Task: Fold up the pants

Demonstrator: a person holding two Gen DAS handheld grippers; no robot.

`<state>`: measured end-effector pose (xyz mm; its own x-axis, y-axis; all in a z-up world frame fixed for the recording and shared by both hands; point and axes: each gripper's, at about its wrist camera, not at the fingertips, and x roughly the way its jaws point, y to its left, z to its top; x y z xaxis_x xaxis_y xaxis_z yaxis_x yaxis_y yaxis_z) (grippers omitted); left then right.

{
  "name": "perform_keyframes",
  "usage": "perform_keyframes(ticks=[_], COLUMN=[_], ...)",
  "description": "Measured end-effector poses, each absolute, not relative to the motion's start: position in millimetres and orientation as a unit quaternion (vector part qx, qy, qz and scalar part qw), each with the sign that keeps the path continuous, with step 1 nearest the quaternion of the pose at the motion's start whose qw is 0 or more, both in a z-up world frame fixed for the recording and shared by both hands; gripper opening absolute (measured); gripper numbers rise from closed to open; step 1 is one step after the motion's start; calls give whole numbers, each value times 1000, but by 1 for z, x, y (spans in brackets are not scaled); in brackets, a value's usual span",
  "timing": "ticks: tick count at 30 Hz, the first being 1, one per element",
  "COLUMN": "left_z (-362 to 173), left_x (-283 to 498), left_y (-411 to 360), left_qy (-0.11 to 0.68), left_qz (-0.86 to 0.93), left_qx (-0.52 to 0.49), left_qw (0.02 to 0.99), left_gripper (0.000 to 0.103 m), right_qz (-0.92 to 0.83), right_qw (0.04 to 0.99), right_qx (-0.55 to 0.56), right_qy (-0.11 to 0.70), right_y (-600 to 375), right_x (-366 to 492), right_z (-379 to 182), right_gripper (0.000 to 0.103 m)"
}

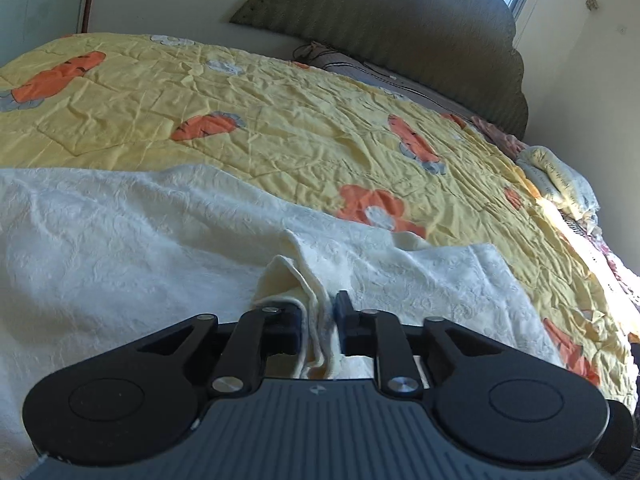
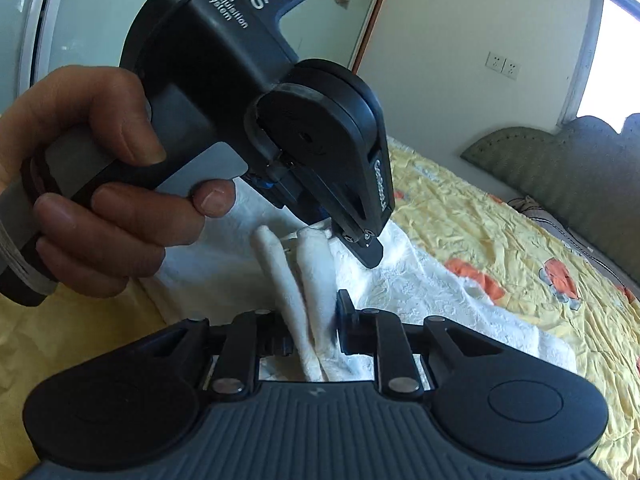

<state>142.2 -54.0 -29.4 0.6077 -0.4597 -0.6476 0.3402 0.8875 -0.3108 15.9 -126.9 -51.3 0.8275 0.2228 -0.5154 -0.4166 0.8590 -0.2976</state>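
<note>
Cream-white textured pants (image 1: 120,240) lie spread on a yellow quilt (image 1: 280,120). In the left wrist view my left gripper (image 1: 320,320) is shut on a bunched, folded edge of the pants, and the cloth fills the narrow gap between its fingers. In the right wrist view my right gripper (image 2: 316,328) is shut on a doubled strip of the same pants (image 2: 420,288). Just beyond it, the left gripper (image 2: 368,250) points down at the cloth, held by a person's hand (image 2: 100,216). The two grippers sit close together on one gathered edge.
The quilt (image 2: 500,216) has orange carrot patterns and covers a wide bed. A green padded headboard (image 1: 400,20) stands at the far end, with pillows (image 1: 560,176) heaped along the right side. A window (image 2: 612,52) and wall sockets (image 2: 503,66) are behind.
</note>
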Motion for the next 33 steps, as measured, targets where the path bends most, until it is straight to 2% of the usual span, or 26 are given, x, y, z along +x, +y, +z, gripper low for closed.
perform_keyframes(ticks=[1,3,5,11,15,17,20,25,27,28,33], left_z=[-28,-23,-19,-10,-6,-5,-4,-2,2,3,-2], left_x=[140,139,140,145,144,144,145,137,129,124,110], left_y=[-53,-50,-49,-40,-32,-27,-12,2,3,3,15], left_qy=[371,354,338,324,337,339,361,409,418,425,466], left_qz=[-223,-215,-199,-148,-123,-103,-99,-145,-172,-189,-237], left_qx=[-73,-65,-58,-58,-47,-35,-69,-144,-157,-164,-230], left_qw=[898,908,918,933,932,934,925,890,878,870,821], left_gripper=[29,41,42,40,39,39,39,39,40,41,49], right_qz=[173,190,222,225,197,206,209,177,176,178,169], right_qw=[933,930,928,946,937,934,930,919,910,903,876], right_qx=[-211,-210,-186,-119,-140,-165,-198,-281,-317,-334,-410], right_qy=[237,236,233,202,253,241,227,214,204,202,191], right_y=[-126,-127,-136,-161,-154,-148,-141,-124,-114,-108,-95], right_x=[11,-1,-12,-23,-3,-12,-21,-18,-22,-25,-44], right_z=[-49,-43,-34,-17,-36,-37,-39,-53,-56,-60,-66], right_gripper=[21,27,38,39,39,39,39,37,29,17,14])
